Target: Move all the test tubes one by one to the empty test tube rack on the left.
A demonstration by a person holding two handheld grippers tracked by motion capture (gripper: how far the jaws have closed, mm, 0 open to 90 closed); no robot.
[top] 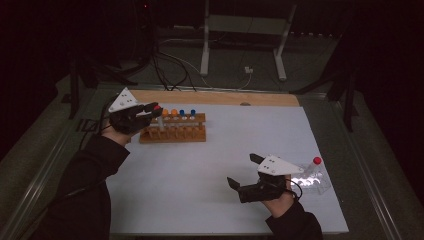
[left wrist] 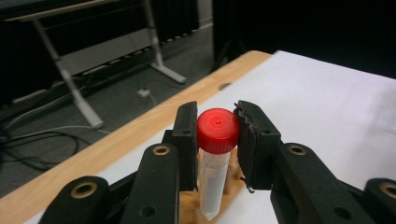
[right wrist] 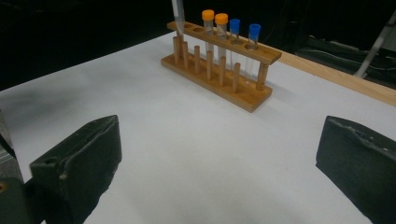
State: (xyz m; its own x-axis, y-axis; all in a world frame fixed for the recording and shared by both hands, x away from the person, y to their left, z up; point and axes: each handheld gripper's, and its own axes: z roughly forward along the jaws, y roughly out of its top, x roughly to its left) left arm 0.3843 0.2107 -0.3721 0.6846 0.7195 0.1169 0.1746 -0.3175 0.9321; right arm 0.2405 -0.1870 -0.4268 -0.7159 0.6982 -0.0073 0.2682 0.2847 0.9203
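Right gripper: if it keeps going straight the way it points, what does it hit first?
Probably the wooden rack. The right gripper has its jaws wide open with nothing between them, and bare white table lies between it and the rack. Depth is hard to judge.

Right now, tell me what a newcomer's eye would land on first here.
First, the red-capped tube clamped in the left gripper, hanging just above the wooden rack at the far left of the white table. Next, two orange-capped and two blue-capped tubes standing in that rack. Near the right edge, the right gripper gapes open beside another red-capped tube.
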